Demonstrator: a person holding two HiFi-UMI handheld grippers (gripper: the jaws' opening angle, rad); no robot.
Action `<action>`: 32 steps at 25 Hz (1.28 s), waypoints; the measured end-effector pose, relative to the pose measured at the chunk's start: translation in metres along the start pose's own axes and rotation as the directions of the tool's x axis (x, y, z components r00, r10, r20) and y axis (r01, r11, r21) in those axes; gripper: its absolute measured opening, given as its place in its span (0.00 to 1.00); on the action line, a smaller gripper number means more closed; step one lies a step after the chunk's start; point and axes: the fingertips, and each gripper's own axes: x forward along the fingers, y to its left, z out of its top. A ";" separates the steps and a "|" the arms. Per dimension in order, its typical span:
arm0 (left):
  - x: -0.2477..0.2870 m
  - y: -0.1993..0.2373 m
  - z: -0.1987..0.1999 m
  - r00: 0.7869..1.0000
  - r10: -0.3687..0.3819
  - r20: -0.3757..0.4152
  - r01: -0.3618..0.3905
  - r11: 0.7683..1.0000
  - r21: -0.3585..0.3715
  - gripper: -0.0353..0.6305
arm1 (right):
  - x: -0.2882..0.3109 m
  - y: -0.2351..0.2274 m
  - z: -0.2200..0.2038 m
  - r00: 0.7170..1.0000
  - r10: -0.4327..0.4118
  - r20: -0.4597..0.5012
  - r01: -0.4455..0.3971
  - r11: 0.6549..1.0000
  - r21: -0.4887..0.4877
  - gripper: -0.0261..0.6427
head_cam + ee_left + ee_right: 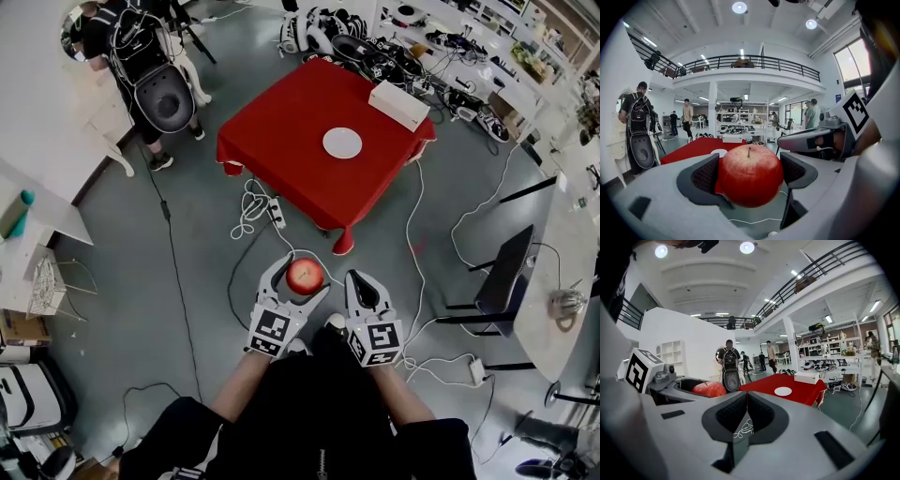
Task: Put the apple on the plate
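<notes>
Two hand-held grippers are being held side by side above a grey floor point(122, 319), well short of the counter point(281, 112).

1. Left gripper point(298, 279). Its jaws are being pressed against opposite sides of a red apple point(305, 275). In the left gripper view the apple point(750, 176) is being clamped upright, stem uppermost, between the two dark pads. It is being held in the air, off the counter and well apart from the plate point(342, 142).

2. Right gripper point(364, 289). Its jaws are being held together, pad touching pad, with nothing being gripped between them.

3. Counter, being covered by a red cloth. The round white plate is lying bare near the middle. A white oblong box point(398, 105) is lying near the far right edge, apart from the plate.

4. White power strip point(277, 214). It is lying on the floor beside a looped white cable point(248, 211), just off the counter's near edge.

5. Person point(150, 75), being seen standing to the left of the counter with dark equipment on the back.
</notes>
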 end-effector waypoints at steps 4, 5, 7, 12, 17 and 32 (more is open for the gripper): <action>0.023 0.005 0.011 1.000 0.015 0.004 -0.015 1.000 0.000 0.67 | 0.011 -0.021 0.007 1.000 0.018 -0.004 -0.018 1.000 0.004 0.06; 0.028 0.005 0.014 1.000 0.018 0.006 -0.018 1.000 0.002 0.67 | 0.013 -0.026 0.009 1.000 0.021 -0.004 -0.021 1.000 0.004 0.06; 0.039 0.007 0.018 1.000 0.024 0.007 -0.024 1.000 0.004 0.67 | 0.018 -0.035 0.012 1.000 0.027 -0.006 -0.027 1.000 0.003 0.06; 0.062 0.006 0.024 0.999 0.044 0.006 -0.044 0.999 -0.014 0.67 | 0.024 -0.058 0.017 0.999 0.049 -0.008 -0.049 0.999 0.000 0.06; 0.081 0.004 0.027 0.998 0.064 0.007 -0.064 0.998 -0.026 0.67 | 0.025 -0.080 0.016 0.998 0.061 -0.018 -0.061 0.998 0.002 0.06; 0.106 0.022 0.031 0.996 0.092 0.010 -0.091 0.995 -0.051 0.67 | 0.036 -0.103 0.021 0.998 0.058 -0.009 -0.058 0.998 0.015 0.06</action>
